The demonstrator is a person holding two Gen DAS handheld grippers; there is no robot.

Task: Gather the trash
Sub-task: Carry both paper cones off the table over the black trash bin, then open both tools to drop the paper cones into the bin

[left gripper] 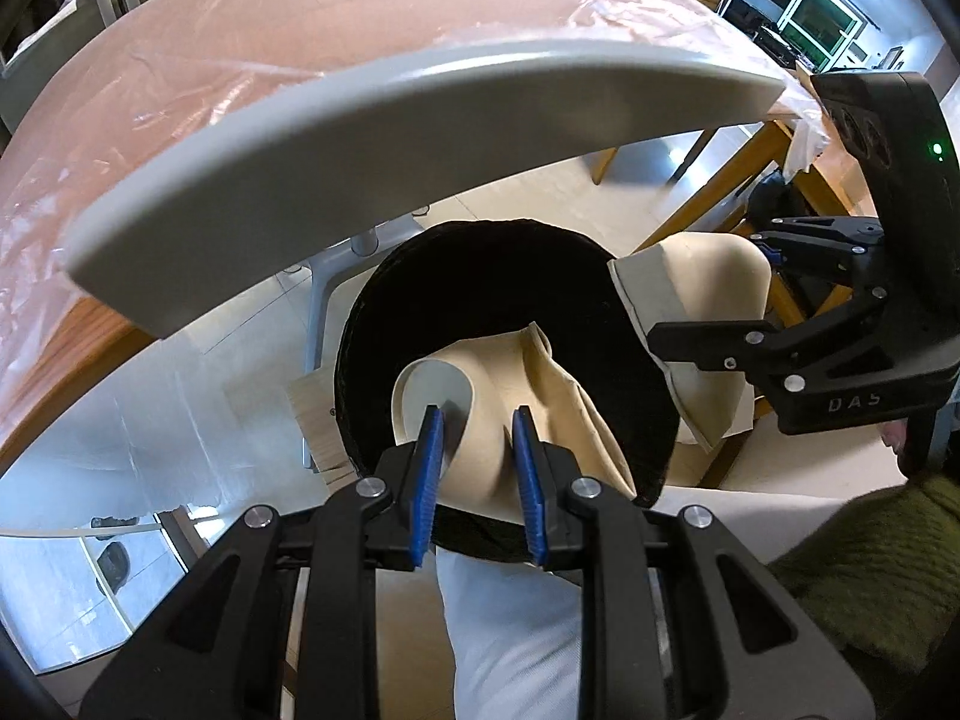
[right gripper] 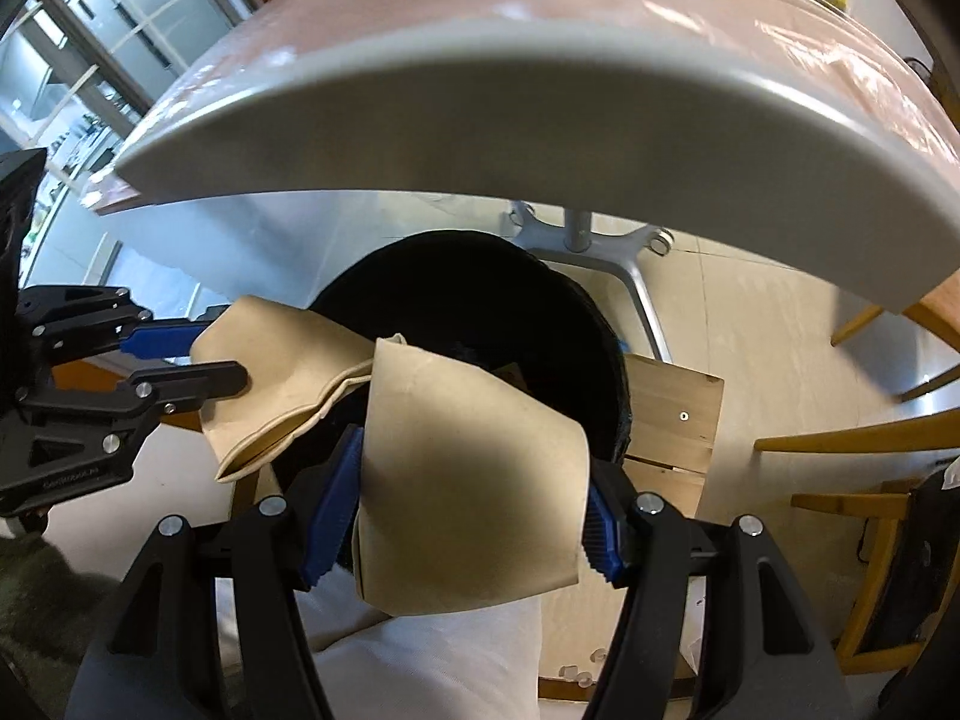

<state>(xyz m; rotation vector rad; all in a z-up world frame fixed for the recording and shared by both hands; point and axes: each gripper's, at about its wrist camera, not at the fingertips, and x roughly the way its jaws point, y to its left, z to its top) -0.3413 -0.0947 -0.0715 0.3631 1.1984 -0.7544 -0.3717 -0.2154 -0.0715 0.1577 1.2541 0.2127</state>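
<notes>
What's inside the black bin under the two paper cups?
The black bin looks mostly dark inside. In the right wrist view a few scraps show near its right wall. The crushed paper cups cover the rest, so its bottom stays hidden.

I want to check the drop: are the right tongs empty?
No, the right tongs are shut on a crushed beige paper cup, held above the black bin.

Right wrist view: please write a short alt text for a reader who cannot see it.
The right tool grips a flattened beige paper cup above the dark opening of a black trash bin. At the left, the left tool holds a second crumpled paper cup over the bin's edge. A grey table edge arches across the top.
</notes>
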